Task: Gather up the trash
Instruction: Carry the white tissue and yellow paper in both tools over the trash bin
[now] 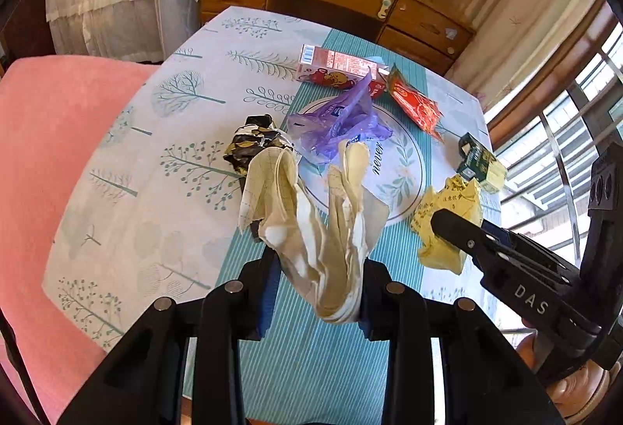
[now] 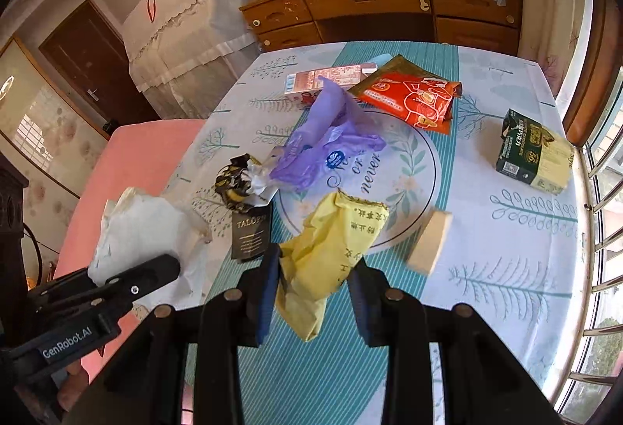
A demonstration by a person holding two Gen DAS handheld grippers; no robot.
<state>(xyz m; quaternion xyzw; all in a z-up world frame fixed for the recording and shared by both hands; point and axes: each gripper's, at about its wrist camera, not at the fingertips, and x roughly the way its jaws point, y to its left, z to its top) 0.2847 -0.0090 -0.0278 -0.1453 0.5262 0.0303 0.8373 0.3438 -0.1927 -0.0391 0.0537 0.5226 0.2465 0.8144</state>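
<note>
Trash litters the table (image 1: 187,136): the left gripper (image 1: 315,292), raised over its near edge, pinches a cream wrapper (image 1: 311,230), while the right gripper (image 2: 315,292) clamps a yellow wrapper (image 2: 323,253) beside it. Only the right view shows a black card (image 2: 249,236) and a tan block (image 2: 428,242).

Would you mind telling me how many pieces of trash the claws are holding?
2: a cream paper wrapper in the left claw, a yellow wrapper in the right claw. None seem hidden.

black card (image 2: 249,236): text blurred | beige block (image 2: 430,242): blurred, unidentifiable
</note>
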